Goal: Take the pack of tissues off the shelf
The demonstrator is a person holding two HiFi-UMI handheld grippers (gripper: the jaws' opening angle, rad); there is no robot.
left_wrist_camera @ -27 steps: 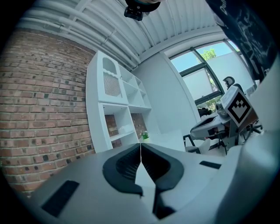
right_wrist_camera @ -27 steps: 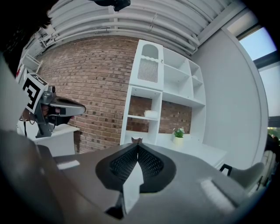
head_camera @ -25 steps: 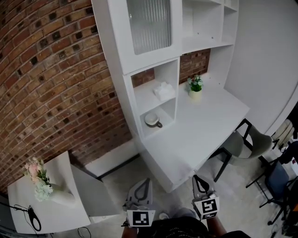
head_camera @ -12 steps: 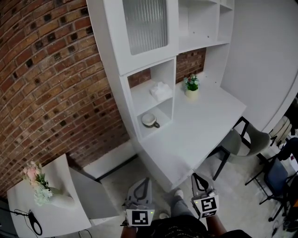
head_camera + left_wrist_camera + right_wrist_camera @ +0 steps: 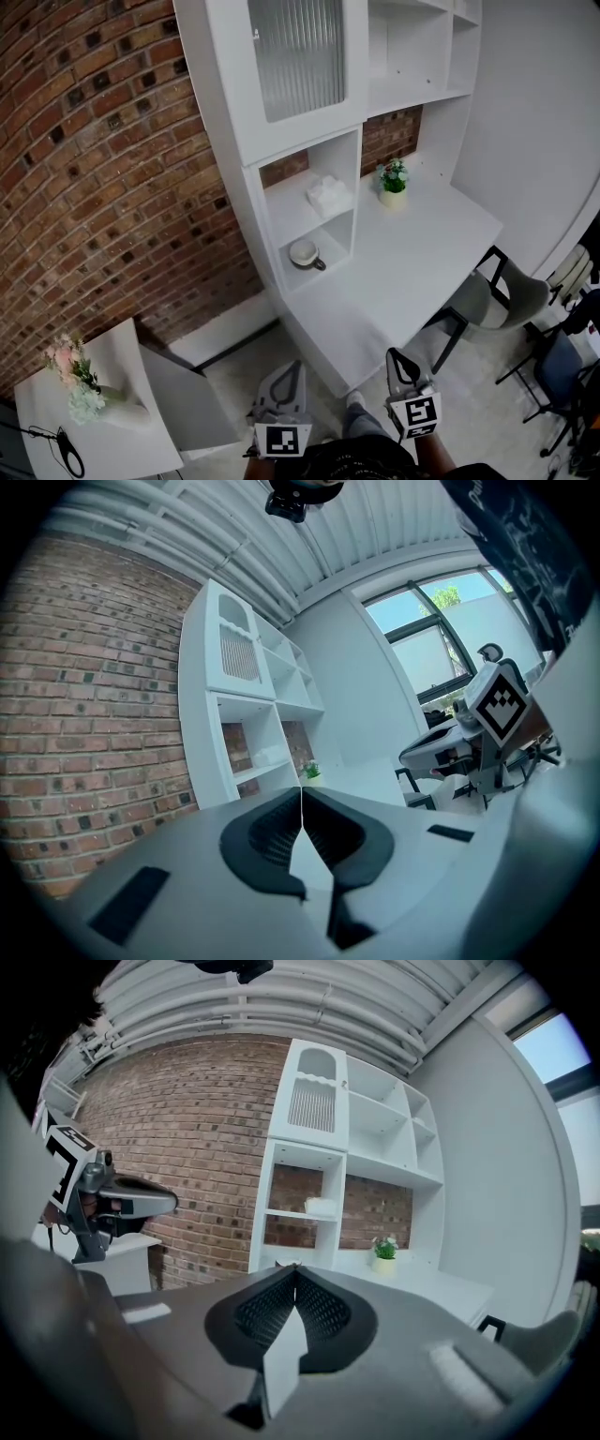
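The white shelf unit (image 5: 225, 112) holds a white pack of tissues (image 5: 328, 194) in its upper cubby and a pale round cup (image 5: 305, 252) in its lower cubby. A small potted green plant (image 5: 393, 181) stands on the adjoining white bench (image 5: 412, 258).

Pack of tissues (image 5: 328, 194) on shelf (image 5: 289, 210), cup (image 5: 305, 252) in cubby (image 5: 335, 242) below, potted plant (image 5: 393, 180) on desk (image 5: 412, 255) beside them

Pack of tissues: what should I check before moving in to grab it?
1. Pack of tissues lying in the upper open cubby of the shelf: ok.
2. Nothing in front of it; cup sits in the cubby below: ok.
3. Left hand-held gripper open for a grasp: not ok, jaws shut, empty.
4. Right hand-held gripper open: not ok, jaws shut, empty.
5. Grippers near the pack: not ok, both far short of the shelf.
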